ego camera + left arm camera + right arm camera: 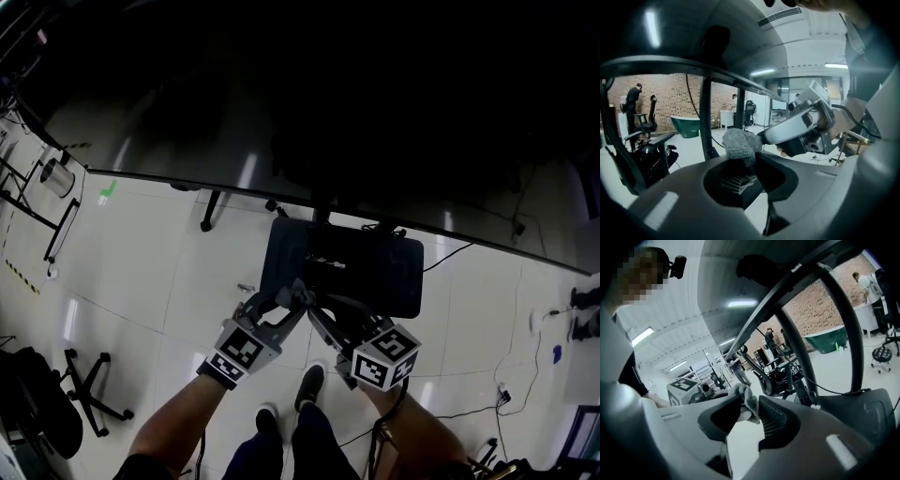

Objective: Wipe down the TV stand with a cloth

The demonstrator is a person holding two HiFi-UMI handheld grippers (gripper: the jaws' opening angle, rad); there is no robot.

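Observation:
A small grey cloth (298, 296) hangs between my two grippers, just above the front edge of the TV stand's dark base plate (384, 277). My left gripper (284, 304) is shut on the cloth (739, 142), with its jaws pinched on the lower part. My right gripper (316, 317) faces it from the right; its jaws stand apart around the cloth (749, 400) without pressing it. Each gripper shows in the other's view: the right gripper (802, 127) and the left gripper (699, 388). The large dark TV screen (328, 103) spans the top of the head view.
The stand's upright poles (707, 117) rise just behind the grippers. Cables (525, 347) trail over the white floor on the right. An office chair base (89, 389) sits at lower left. The person's shoes (309, 384) are below the grippers. People stand far off by a brick wall (670, 93).

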